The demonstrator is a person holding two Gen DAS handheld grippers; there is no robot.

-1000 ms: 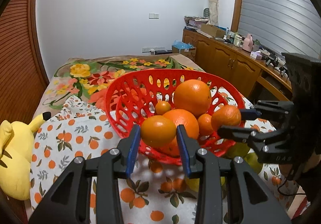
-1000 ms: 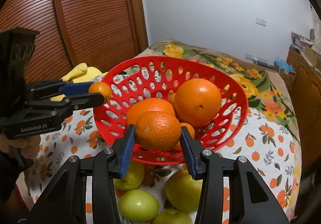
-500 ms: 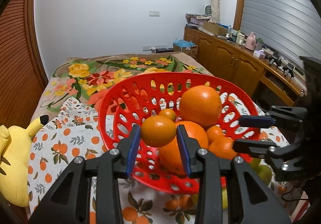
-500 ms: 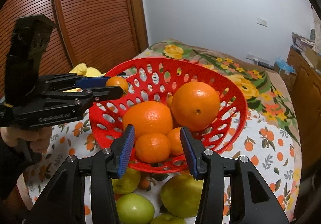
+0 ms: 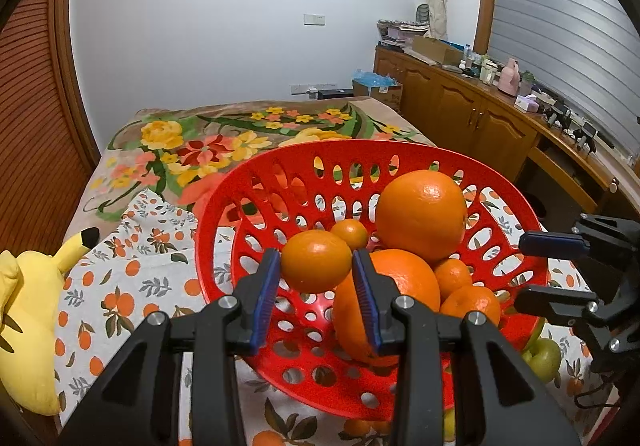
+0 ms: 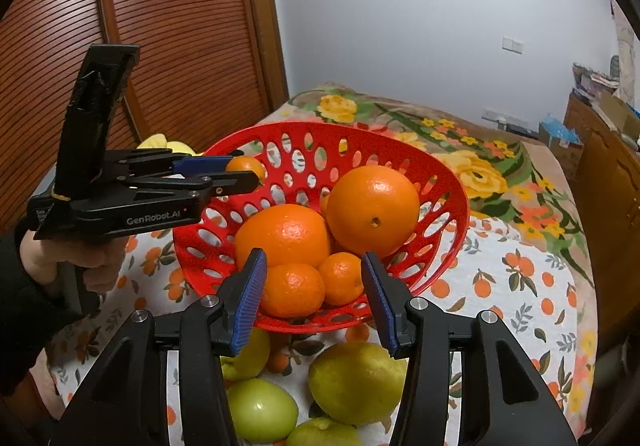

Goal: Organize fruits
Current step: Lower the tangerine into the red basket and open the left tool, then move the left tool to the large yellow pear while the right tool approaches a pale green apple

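The left gripper (image 5: 316, 294) clamps a small orange (image 5: 316, 261) above the red basket (image 5: 260, 182). The right gripper (image 6: 314, 300) is spread apart, seemingly empty, over the basket's near rim.

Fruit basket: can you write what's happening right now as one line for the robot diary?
left gripper: shut on small orange, over red basket | right gripper: open, empty | green fruits: outside basket

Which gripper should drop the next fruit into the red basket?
Left. The left gripper already holds a small orange over the red basket; the right gripper is open and empty.
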